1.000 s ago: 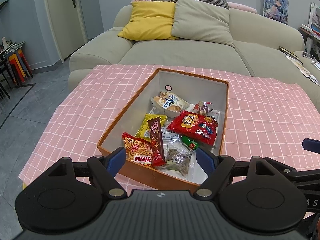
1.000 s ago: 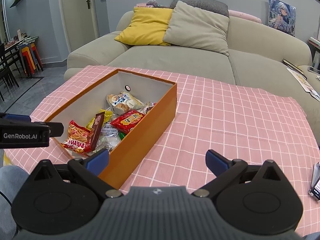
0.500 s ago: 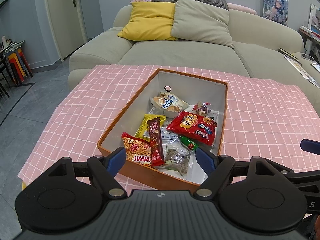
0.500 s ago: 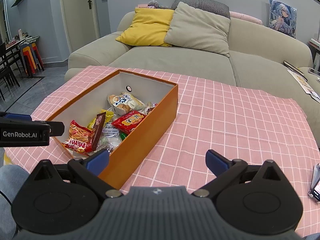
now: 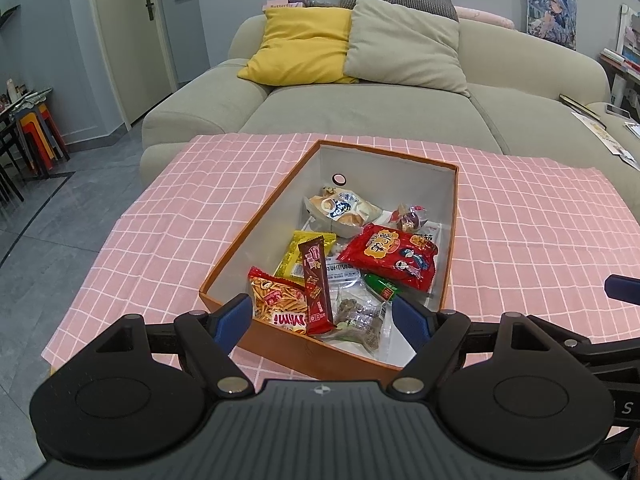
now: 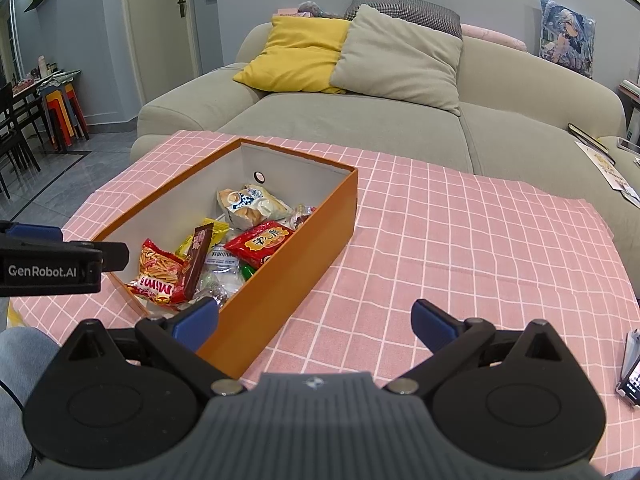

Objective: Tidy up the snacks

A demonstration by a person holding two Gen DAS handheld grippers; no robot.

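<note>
Snacks [image 5: 386, 254] — inside orange box [image 5: 256, 236]

Your right gripper [image 6: 314, 316] hangs wide open and empty above the pink checked tabletop [image 6: 460, 240], the orange box [image 6: 288, 272] of snack packets just left; your left gripper [image 6: 60, 260] pokes in beside it.
</note>
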